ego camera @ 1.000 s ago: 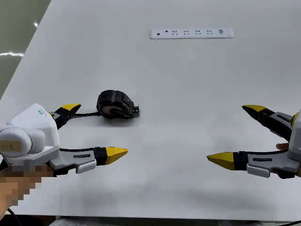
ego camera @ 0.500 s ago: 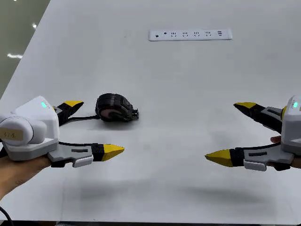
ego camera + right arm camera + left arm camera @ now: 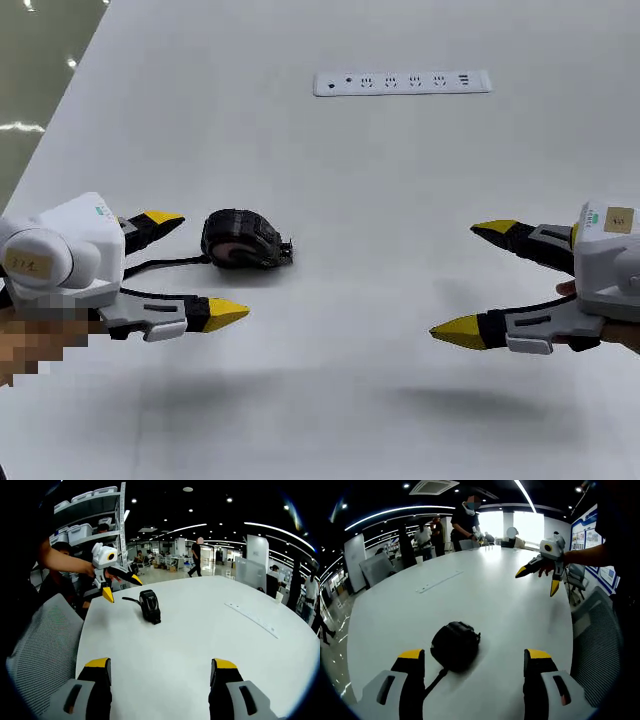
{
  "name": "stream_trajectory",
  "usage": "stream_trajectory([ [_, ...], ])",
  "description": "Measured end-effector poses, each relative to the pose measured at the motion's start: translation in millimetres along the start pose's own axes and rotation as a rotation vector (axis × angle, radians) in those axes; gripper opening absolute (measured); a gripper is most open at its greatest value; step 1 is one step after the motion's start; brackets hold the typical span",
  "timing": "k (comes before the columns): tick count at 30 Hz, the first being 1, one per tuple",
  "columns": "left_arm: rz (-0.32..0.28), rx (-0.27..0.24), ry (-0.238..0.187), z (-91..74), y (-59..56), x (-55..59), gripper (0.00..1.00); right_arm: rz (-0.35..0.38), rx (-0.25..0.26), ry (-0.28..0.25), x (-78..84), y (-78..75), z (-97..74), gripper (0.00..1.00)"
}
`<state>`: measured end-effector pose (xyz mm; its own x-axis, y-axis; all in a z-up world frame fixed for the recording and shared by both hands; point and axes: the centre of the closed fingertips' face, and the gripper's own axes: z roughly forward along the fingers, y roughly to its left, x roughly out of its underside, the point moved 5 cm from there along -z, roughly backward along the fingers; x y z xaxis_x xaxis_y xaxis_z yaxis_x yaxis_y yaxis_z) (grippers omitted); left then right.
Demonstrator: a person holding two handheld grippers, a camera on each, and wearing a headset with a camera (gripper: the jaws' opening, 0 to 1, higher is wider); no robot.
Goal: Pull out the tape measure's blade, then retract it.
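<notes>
White tabletop (image 3: 400, 190) runs out under both our grippers, and a white power strip (image 3: 402, 83) lies flat near its far edge, well apart from the work. We see the black tape measure (image 3: 243, 240) sitting on the left half of the table, the blade's end tab at the mouth of the case on its right side. Its thin black strap (image 3: 165, 263) trails left along the surface into the gap of the left gripper (image 3: 212, 264). That gripper hovers just beside the case with its jaws spread wide around nothing. Our right gripper (image 3: 454, 280) hangs well off to the right, jaws equally wide and holding nothing, with bare tabletop between it and the case. Beyond the table we make out a grey mesh chair (image 3: 40, 645), shelving with storage bins (image 3: 90, 500) and people (image 3: 465, 522) standing in the office.
</notes>
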<state>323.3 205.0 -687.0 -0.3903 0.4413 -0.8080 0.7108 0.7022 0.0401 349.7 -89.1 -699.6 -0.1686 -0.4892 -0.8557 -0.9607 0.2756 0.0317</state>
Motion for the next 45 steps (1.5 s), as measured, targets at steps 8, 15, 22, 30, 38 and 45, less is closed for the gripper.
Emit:
stream_trajectory([
  [8,0.036,0.026,0.019,4.4,8.8,-2.8,0.69,-0.042,-0.043,0.011,-4.2,-7.5,12.7,0.72],
  [15,0.064,0.046,0.045,8.2,13.0,-1.4,0.64,-0.090,-0.084,0.026,-7.0,-10.3,25.8,0.65],
  [22,0.094,0.075,0.071,13.5,19.0,-1.0,0.59,-0.129,-0.111,0.033,-10.4,-14.1,37.5,0.59],
  [30,0.124,0.107,0.101,21.1,26.4,-1.3,0.56,-0.163,-0.132,0.031,-16.0,-20.3,49.4,0.54],
  [38,0.157,0.140,0.128,26.7,31.6,-2.6,0.51,-0.195,-0.158,0.038,-20.0,-24.8,62.3,0.49],
  [45,0.186,0.160,0.159,30.4,39.2,-1.1,0.47,-0.223,-0.182,0.039,-25.7,-26.5,75.1,0.45],
])
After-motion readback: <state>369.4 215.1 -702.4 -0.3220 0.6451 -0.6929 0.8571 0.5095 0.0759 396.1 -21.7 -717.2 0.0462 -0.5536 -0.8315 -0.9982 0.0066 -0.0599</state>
